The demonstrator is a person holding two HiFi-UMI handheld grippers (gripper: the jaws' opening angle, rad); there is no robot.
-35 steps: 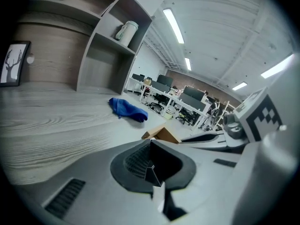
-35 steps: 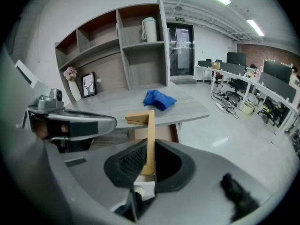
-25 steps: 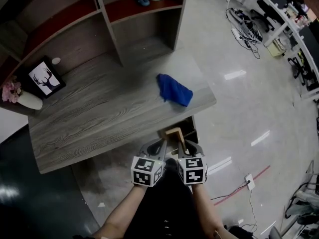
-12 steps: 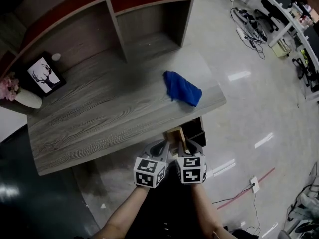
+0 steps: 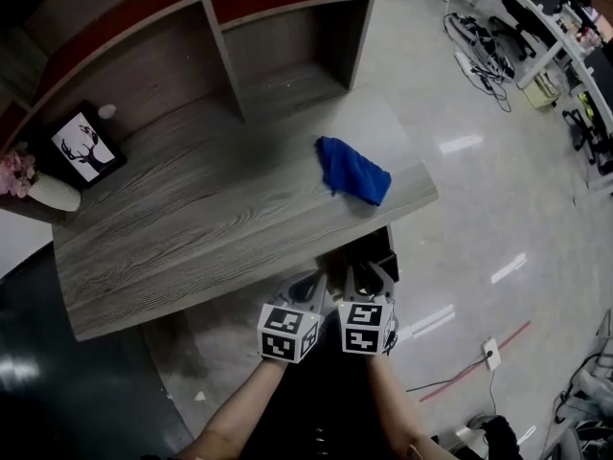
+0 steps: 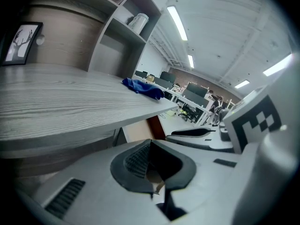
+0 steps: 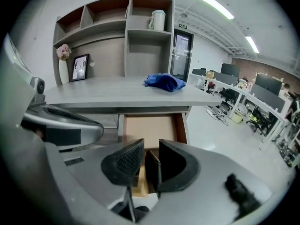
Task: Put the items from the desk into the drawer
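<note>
While the grey wood-grain desk [image 5: 192,218] fills the view, its drawer [image 7: 150,125] stands open under the front edge, tan inside. A crumpled blue cloth [image 5: 352,171] lies on the desktop above it. The right gripper [image 7: 151,165] has narrow jaws pinching the drawer's dark front panel. The left gripper [image 6: 152,170], just beside it, has its jaws drawn together, empty.
</note>
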